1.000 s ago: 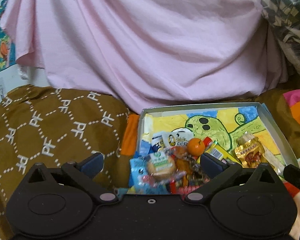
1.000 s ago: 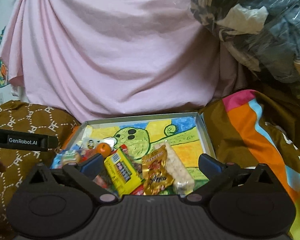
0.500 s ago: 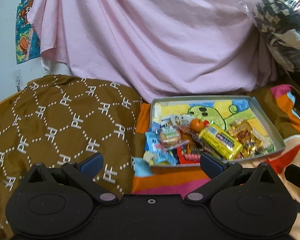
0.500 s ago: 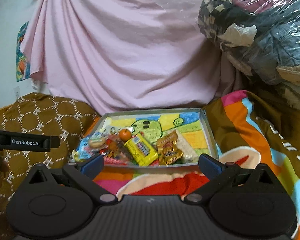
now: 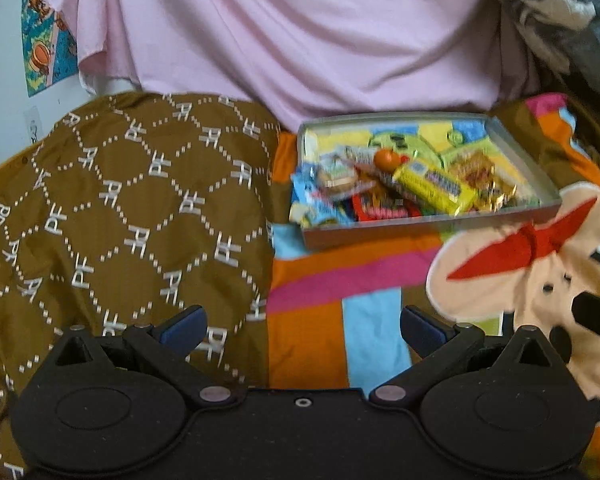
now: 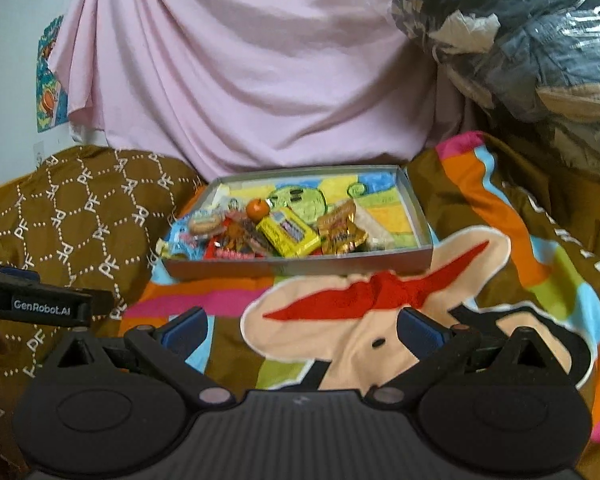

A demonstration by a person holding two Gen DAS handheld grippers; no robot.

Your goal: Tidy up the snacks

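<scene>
both grippers have pulled well back from the box over the last second; a moment ago the snacks filled the space between the fingers, and now the shallow grey box (image 5: pixel 428 226) sits small in the upper middle of each view. the left gripper (image 5: pixel 302 326) and the right gripper (image 6: pixel 302 326) hang over the bedding, jaws spread wide and holding nothing. i read that as a retreat after a finished pass: everything edible i can see is inside the box, nothing loose on the covers, so the sorting looks done or close to it.

the box looks like thin card with low straight walls and a crayon-bright cartoon printed on its floor. the snacks are heaped at its left and front. there's a small round orange fruit (image 6: pixel 257 209), smooth and firm-looking, beside a long yellow wrapped bar (image 6: pixel 288 236), glossy and a bit crinkled. right of that a gold foil packet (image 6: pixel 340 232) catches the light. at the left edge some pale blue wrappers (image 5: pixel 306 196) lap over the wall.

the box rests on a soft striped blanket (image 6: pixel 500 216) with a cartoon face, next to a brown quilted cover (image 5: pixel 120 208) at the left of the frame. a draped pink sheet (image 6: pixel 240 68) hangs behind.
</scene>
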